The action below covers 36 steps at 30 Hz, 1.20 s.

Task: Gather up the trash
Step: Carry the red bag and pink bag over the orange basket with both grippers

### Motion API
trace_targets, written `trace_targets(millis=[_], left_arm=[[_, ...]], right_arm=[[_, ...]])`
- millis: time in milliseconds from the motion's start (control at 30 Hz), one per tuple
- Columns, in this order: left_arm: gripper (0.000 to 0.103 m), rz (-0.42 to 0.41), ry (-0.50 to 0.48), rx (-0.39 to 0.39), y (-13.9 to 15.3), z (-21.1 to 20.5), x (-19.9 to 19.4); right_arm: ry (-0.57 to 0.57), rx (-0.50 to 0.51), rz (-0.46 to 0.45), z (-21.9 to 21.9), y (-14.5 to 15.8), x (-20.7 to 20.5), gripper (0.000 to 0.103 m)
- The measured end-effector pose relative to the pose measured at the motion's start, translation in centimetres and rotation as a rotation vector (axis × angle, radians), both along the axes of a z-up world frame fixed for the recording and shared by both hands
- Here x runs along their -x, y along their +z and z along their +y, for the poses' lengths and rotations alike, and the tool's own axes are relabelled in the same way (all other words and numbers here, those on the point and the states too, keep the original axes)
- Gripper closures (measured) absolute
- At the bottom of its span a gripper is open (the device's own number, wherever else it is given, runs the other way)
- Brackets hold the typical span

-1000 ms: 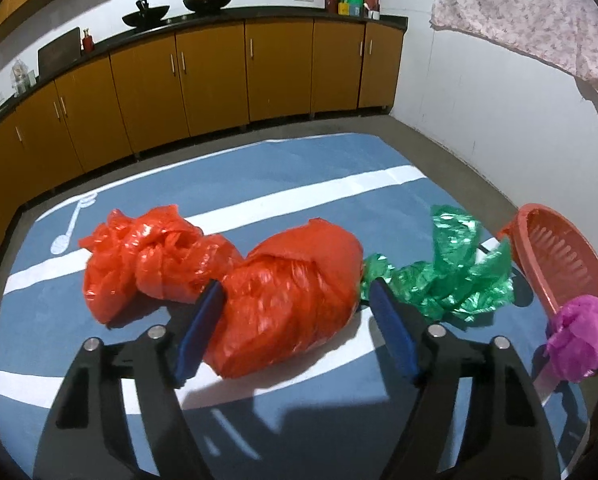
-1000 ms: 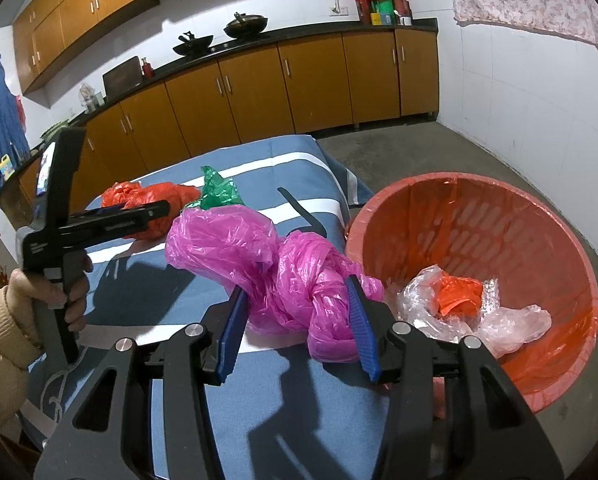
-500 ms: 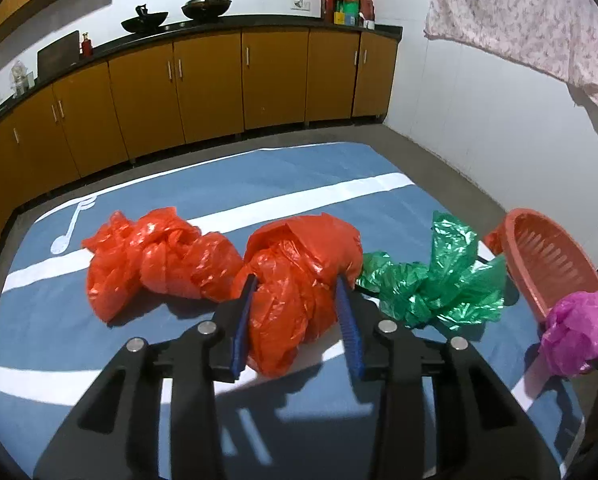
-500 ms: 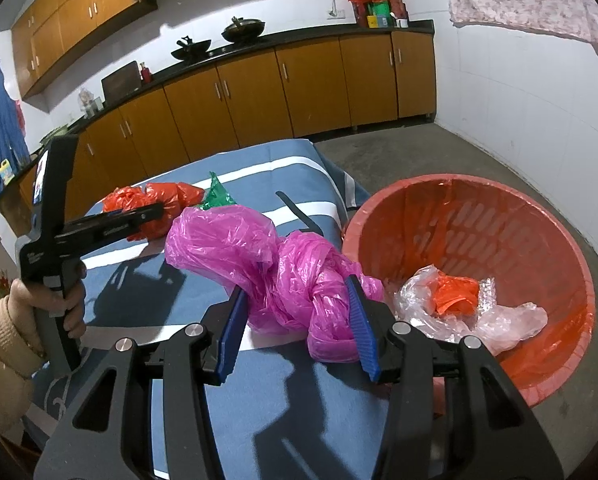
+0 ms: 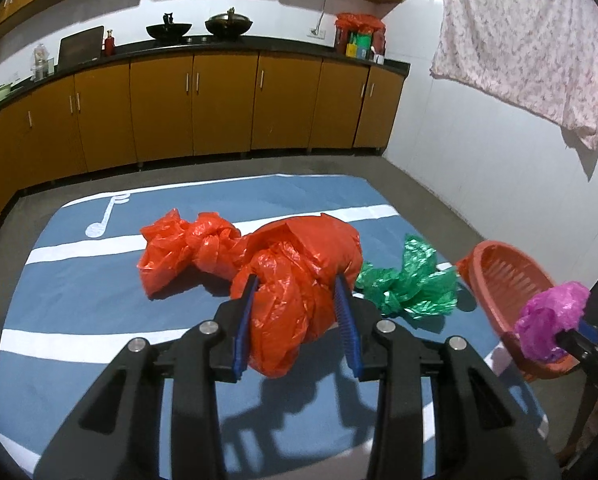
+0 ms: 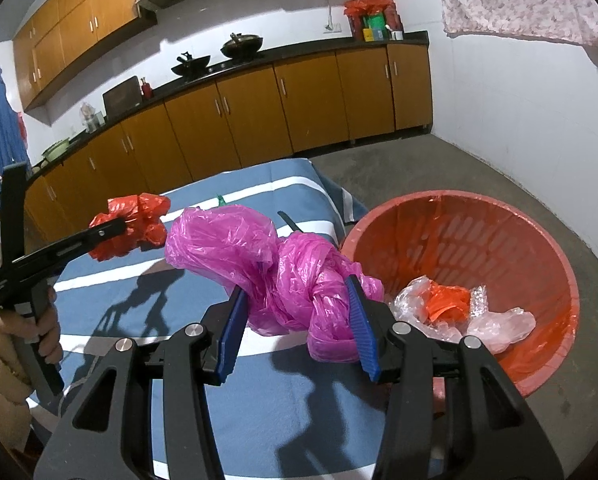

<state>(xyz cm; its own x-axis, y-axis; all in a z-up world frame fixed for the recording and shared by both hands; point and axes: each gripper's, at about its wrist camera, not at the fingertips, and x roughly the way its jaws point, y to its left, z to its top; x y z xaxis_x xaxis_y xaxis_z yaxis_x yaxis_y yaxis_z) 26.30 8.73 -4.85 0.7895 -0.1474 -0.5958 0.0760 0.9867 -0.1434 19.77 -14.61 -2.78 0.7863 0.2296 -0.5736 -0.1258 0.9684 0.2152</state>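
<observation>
We note the left gripper (image 5: 295, 322) clamped on the red bag (image 5: 299, 280), right gripper (image 6: 295, 330) clamped on the pink bag (image 6: 275, 268); release both squarely over the basket (image 6: 539, 240) at right.

Green bag (image 5: 409, 286) on blue cloth (image 5: 99, 304)

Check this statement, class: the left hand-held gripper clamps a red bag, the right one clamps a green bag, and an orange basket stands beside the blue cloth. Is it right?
One detail is wrong. The right hand-held gripper clamps a pink bag, not a green one, as the right wrist view shows. The left hand-held gripper does clamp a red bag, and the orange basket does stand beside the blue cloth.
</observation>
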Motion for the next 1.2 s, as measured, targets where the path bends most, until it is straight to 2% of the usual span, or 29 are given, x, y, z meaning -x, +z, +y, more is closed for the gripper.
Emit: trace_targets(millis=[300,600,900,1200], left_arm=[[0.066,-0.061,-0.079,0.039,2.8,-3.1,2.1],[0.066,-0.101,-0.198,0.061,4.3,-9.1,3.1],[0.066,-0.095,-0.314,0.084,3.9,-15.7,2.7],[0.066,-0.079,-0.395,0.093,2.7,-20.7,1.5]], right_arm=[[-0.079,0.014,-0.038,-2.4,1.3,1.1,0.054],[-0.255,0.044,-0.044,-7.1,2.0,1.9,0.054],[-0.4,0.031,-0.059,-10.9,2.4,1.7,0.054],[-0.457,-0.017,-0.074,-13.3,2.2,0.9,0.054]])
